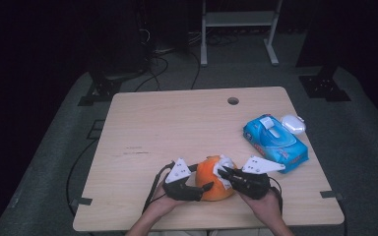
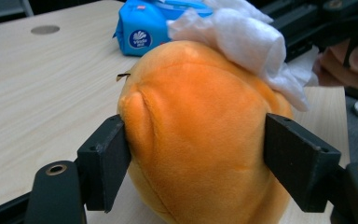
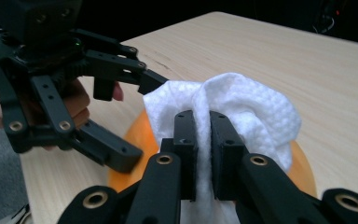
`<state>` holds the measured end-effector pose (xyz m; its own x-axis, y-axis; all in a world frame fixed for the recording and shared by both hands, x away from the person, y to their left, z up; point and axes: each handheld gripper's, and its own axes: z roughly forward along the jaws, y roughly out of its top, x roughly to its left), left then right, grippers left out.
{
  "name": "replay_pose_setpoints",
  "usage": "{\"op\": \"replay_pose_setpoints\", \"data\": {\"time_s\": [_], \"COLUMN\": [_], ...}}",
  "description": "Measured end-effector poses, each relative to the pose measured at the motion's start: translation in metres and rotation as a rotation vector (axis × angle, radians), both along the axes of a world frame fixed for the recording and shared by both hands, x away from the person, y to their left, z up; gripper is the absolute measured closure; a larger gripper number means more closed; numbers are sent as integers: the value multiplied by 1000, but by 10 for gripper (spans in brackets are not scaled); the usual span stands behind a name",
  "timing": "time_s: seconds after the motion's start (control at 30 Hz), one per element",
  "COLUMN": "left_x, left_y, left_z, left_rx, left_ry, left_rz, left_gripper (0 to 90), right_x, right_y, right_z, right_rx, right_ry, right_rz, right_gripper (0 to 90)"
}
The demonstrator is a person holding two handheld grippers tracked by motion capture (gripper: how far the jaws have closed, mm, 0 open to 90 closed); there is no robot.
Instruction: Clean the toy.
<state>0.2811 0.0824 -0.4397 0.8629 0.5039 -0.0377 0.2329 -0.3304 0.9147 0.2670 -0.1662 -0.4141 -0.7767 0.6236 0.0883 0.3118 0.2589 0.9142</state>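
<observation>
Gripping the orange plush toy [image 2: 200, 140], the left gripper [image 1: 193, 187] steadies it while the right gripper [image 3: 203, 140] pinches a white wipe [image 3: 247, 107].

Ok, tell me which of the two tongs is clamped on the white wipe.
The right tongs: their jaws pinch a fold of the white wipe on top of the orange plush. The left tongs grip the plush's sides instead.

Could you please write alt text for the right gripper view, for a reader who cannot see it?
The right gripper pinches a crumpled white wipe between its shut black jaws, pressed on top of an orange plush toy. At left, the left gripper holds the toy on a light wooden table.
</observation>
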Motion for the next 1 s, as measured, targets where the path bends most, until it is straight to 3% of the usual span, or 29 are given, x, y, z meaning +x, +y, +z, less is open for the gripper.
{"op": "replay_pose_setpoints", "data": {"time_s": [0.07, 0.13, 0.2, 0.3, 0.4, 0.43, 0.47, 0.53, 0.57, 0.6, 0.63, 0.73, 0.83, 0.87, 1.0], "left_x": [-2, -1, 0, 4, 5, 3, 1, 0, -1, -1, -1, -1, -1, -1, -1], "left_y": [0, 1, 1, 1, -5, -7, -8, -8, -8, -8, -8, -9, -8, -8, -9], "left_z": [2, 2, 2, -4, -11, -12, -11, -7, -6, -6, -6, -6, -7, -6, -6], "left_rx": [-9, -18, -35, -30, -28, -20, -5, 14, 10, 8, 9, 27, 9, 15, 15], "left_ry": [-7, -5, 2, 49, 89, 80, 57, 31, 22, 20, 23, 18, 18, 14, 12], "left_rz": [-7, -13, -3, 15, -19, -28, -24, -18, -11, -7, -8, -7, -6, -8, -17], "left_gripper": [266, 263, 202, 110, 133, 211, 211, 262, 284, 311, 311, 319, 330, 330, 303], "right_x": [1, 5, 9, 15, 16, 13, 13, 6, 2, -4, -4, -11, -7, -1, 5], "right_y": [0, -7, -15, -25, -27, -22, -22, -14, -10, -1, -1, 17, 11, -1, -17], "right_z": [3, 1, -3, -5, -6, -4, -4, 1, 4, 8, 8, 7, 8, 9, 7], "right_rx": [-21, -5, 0, 31, 52, 44, 44, 17, 13, 23, 23, -48, -38, -15, -18], "right_ry": [-12, 18, 32, 54, 70, 57, 57, 8, -13, -28, -28, -62, -55, -52, -35], "right_rz": [-1, -18, -40, -69, -76, -73, -73, -61, -43, 9, 9, 58, 40, -1, -68], "right_gripper": [816, 818, 819, 818, 817, 819, 819, 820, 819, 819, 819, 818, 817, 816, 817]}}
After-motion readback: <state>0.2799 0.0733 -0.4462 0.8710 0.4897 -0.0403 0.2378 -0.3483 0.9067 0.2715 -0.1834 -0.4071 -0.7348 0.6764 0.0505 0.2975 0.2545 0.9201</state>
